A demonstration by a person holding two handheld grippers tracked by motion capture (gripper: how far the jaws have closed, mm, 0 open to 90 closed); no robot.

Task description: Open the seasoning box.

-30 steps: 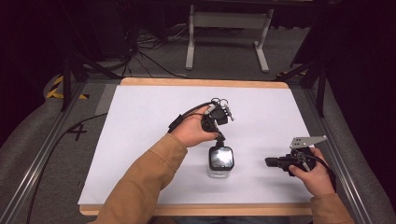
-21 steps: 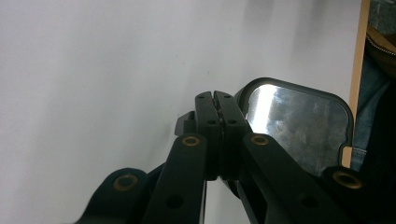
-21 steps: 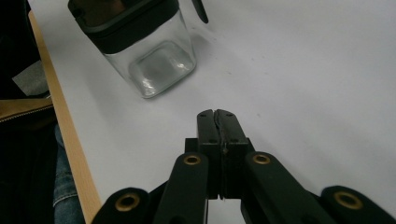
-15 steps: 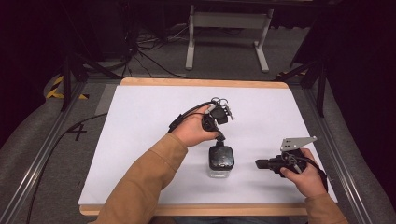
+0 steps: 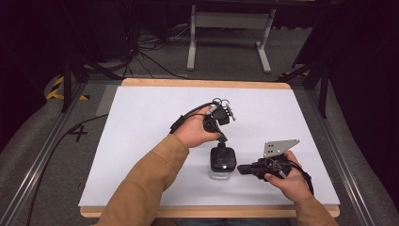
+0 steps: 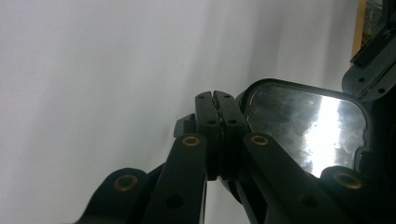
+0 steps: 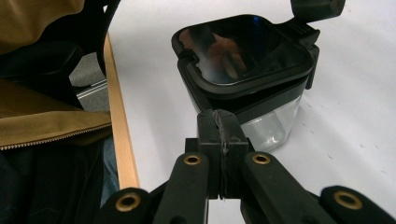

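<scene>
A small clear box with a glossy black lid (image 5: 222,162) stands on the white table (image 5: 141,141) near its front. My left gripper (image 5: 221,140) points down at the lid's far edge, jaws pressed together with nothing between them. In the left gripper view the shut left gripper (image 6: 215,95) sits just left of the lid (image 6: 303,126). My right gripper (image 5: 241,168) lies to the box's right and points left at it. In the right gripper view the shut right gripper (image 7: 219,114) stops just short of the box (image 7: 247,51), holding nothing.
The table's wooden front edge (image 7: 119,140) runs close to the box, with a tan sleeve (image 5: 141,188) over it. Beyond the far edge stand a grey metal frame (image 5: 226,28) and floor cables (image 5: 141,56). Metal rails (image 5: 42,155) flank the table.
My right gripper has moved left across the table toward the box. The left gripper and the box have stayed where they were.
</scene>
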